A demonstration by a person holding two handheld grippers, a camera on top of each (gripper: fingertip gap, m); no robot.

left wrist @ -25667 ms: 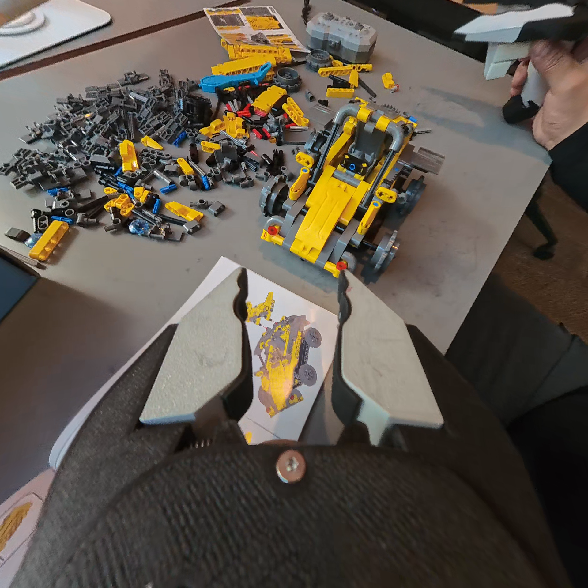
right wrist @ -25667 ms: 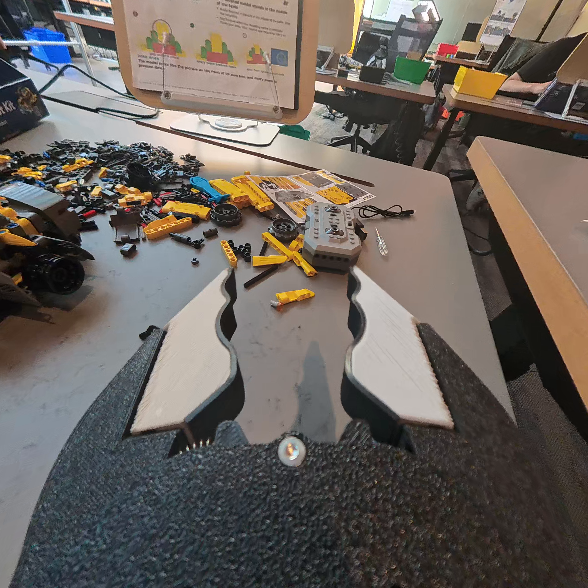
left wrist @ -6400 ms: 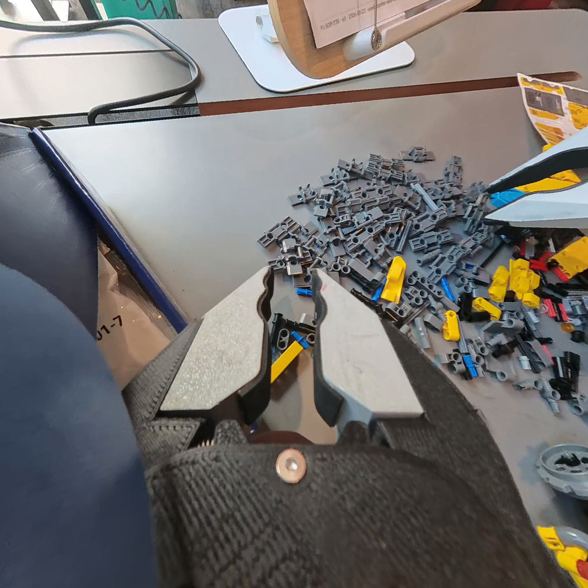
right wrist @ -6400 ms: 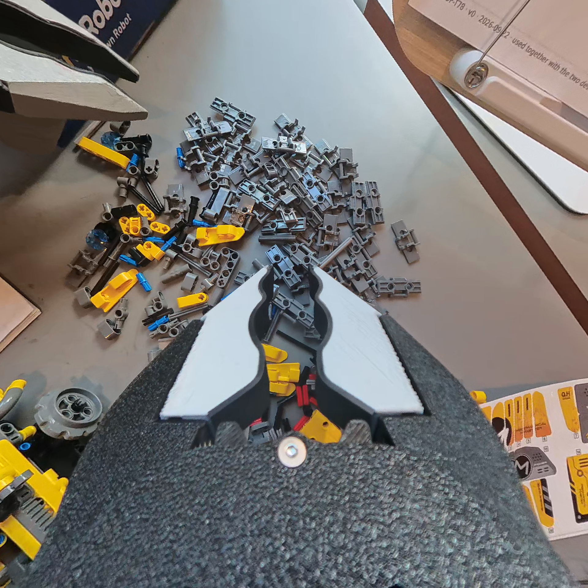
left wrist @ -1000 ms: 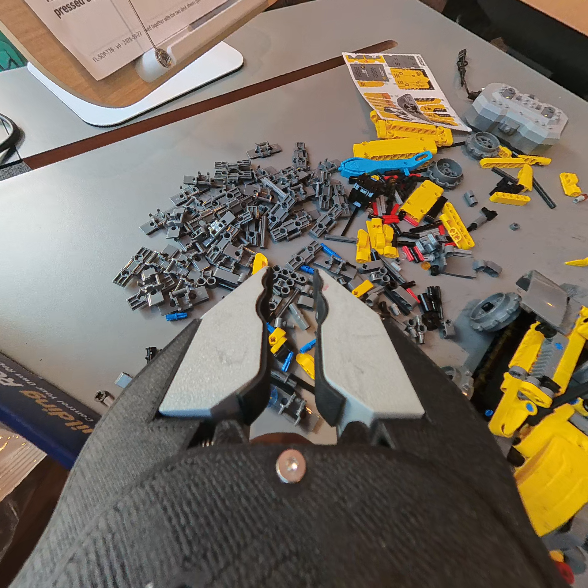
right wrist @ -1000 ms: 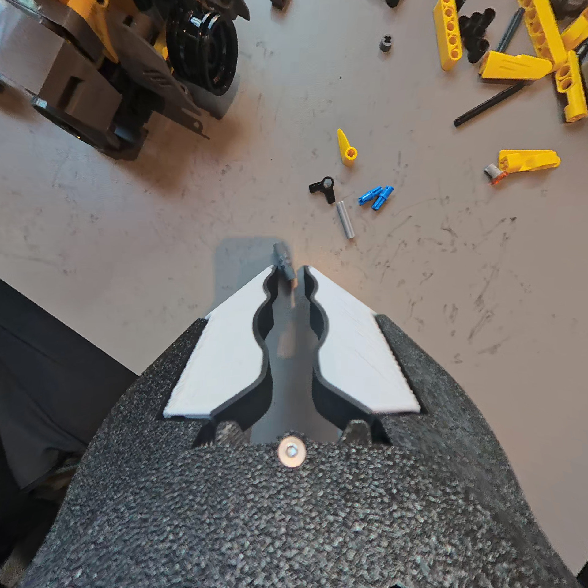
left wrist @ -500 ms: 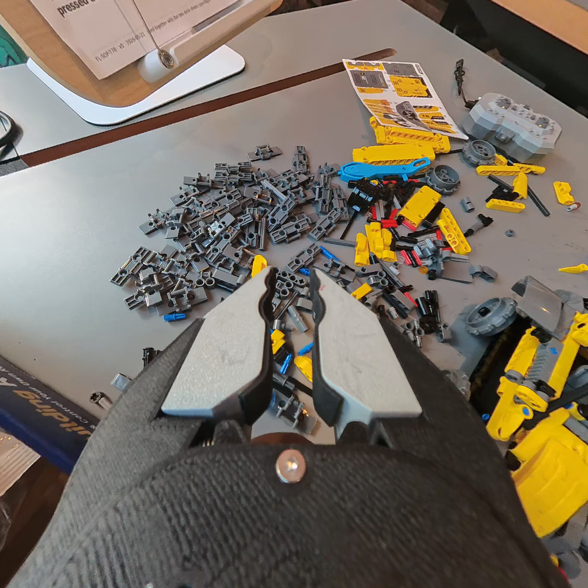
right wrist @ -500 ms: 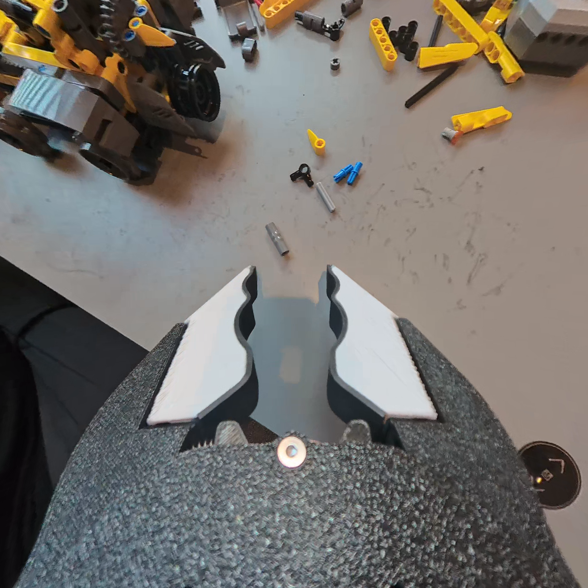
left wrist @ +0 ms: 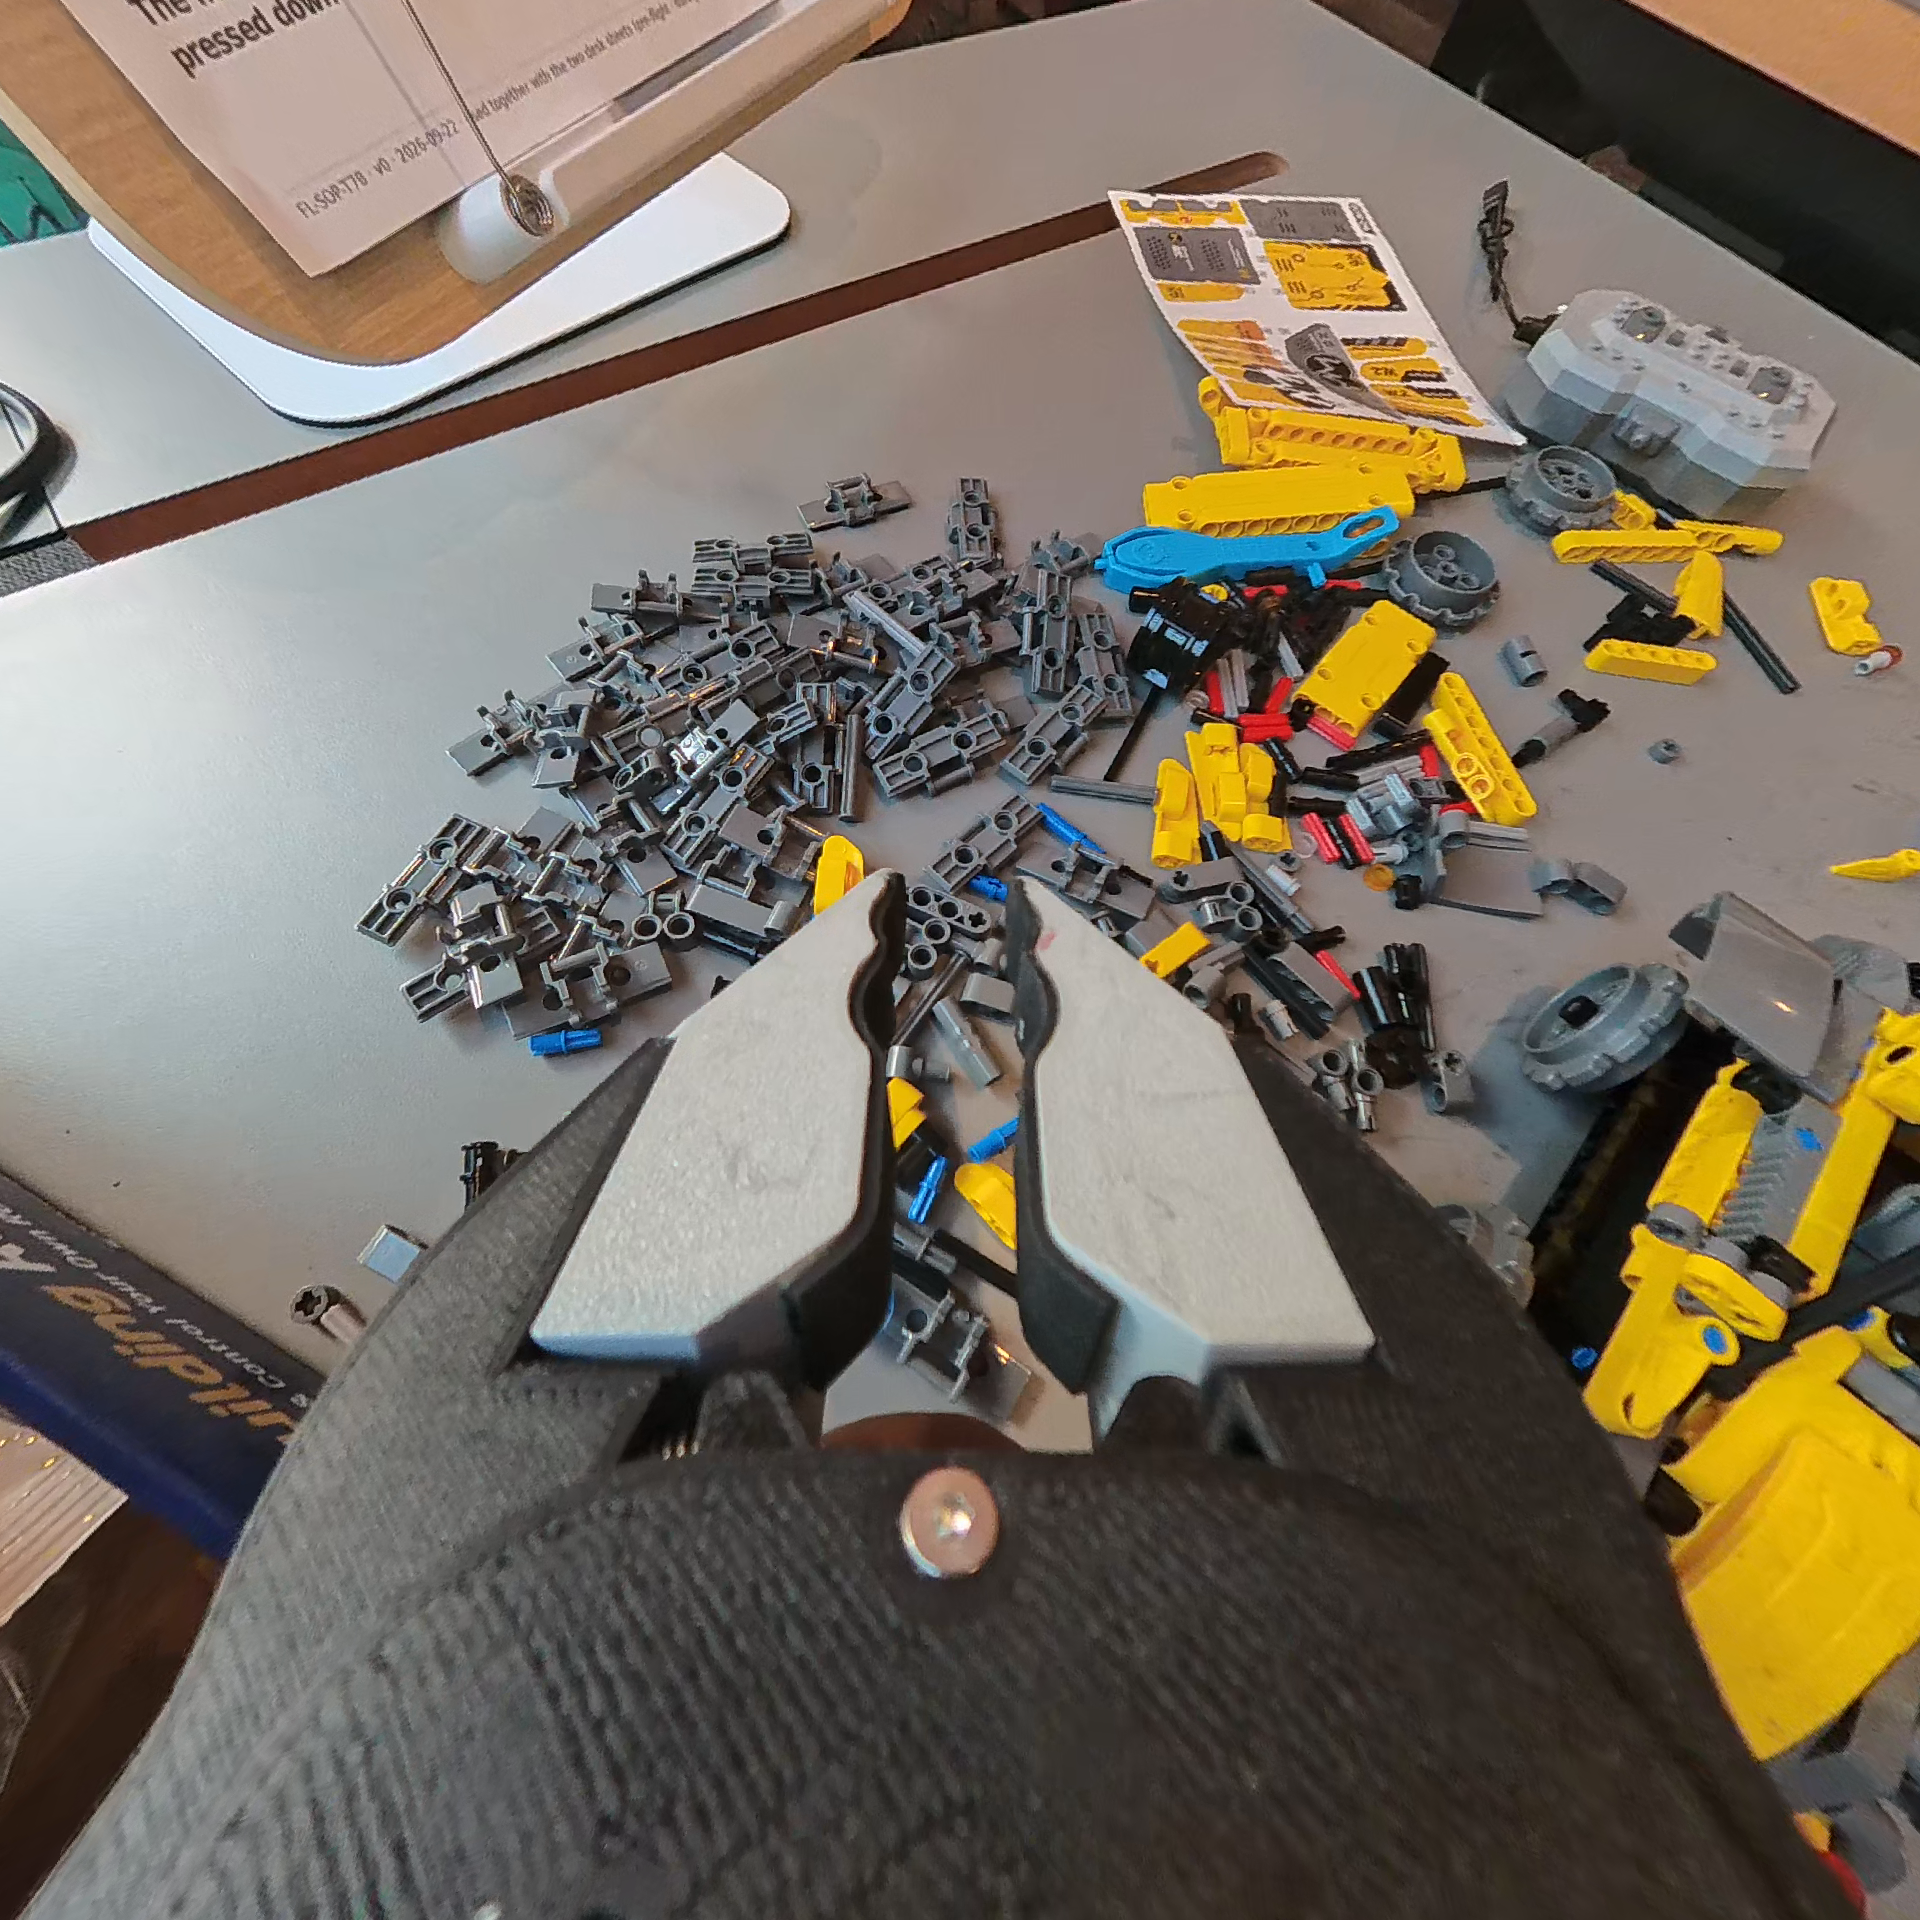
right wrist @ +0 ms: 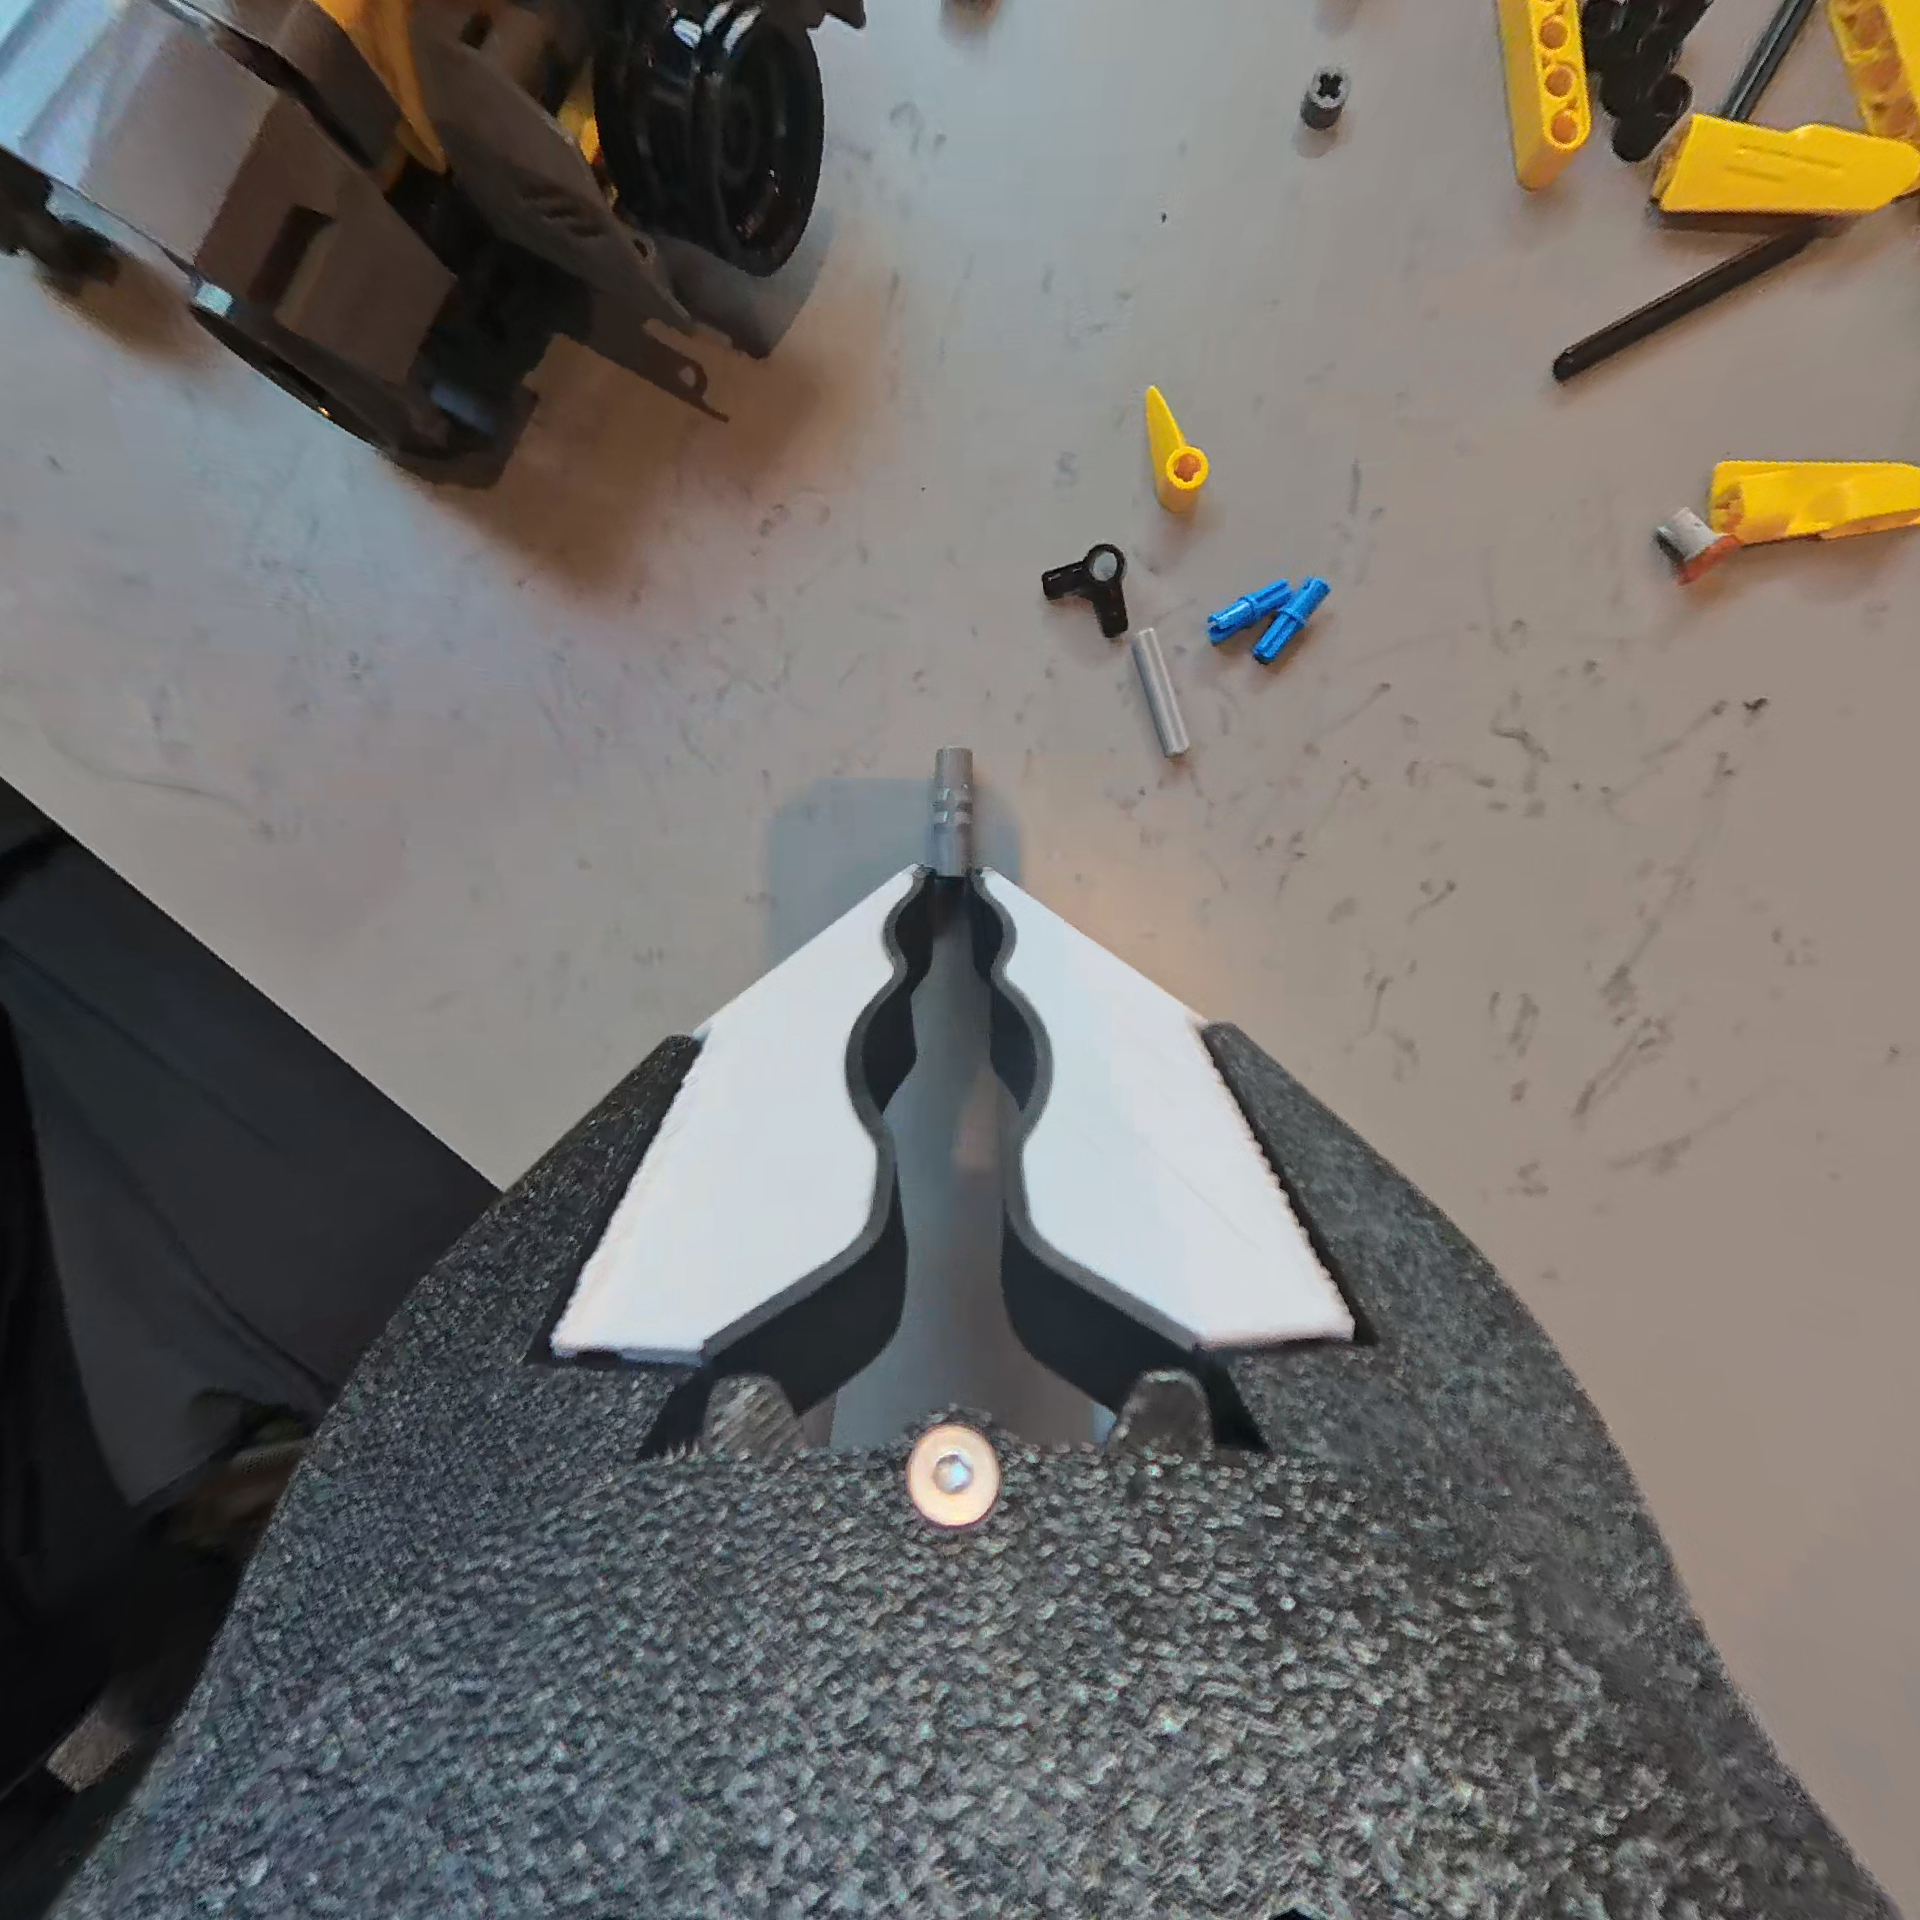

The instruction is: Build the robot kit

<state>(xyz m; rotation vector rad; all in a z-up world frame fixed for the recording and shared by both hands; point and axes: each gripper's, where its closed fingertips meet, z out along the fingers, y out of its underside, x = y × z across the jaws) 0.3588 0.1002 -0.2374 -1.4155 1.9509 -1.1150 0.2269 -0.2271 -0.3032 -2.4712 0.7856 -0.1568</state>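
Pinching grey pin [right wrist: 953, 810]: right claw [right wrist: 948, 878]; left claw [left wrist: 951, 896] parted, empty; sticker sheet [left wrist: 1311, 301] printed.

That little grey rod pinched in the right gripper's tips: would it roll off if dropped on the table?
Probably. The grey rod looks round and smooth, so it would likely roll on the flat table. It seems stiff and light. Only its end sits in the right gripper, so it might slip.

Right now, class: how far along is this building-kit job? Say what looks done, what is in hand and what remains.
Done: a yellow vehicle model stands partly assembled on the grey table.

In hand: the right hand-held gripper is shut on a small grey pin; the left hand-held gripper is open, holding nothing, over loose parts.

Left: a dark grey piece pile, yellow beams, loose wheels and a sticker sheet lie unused.
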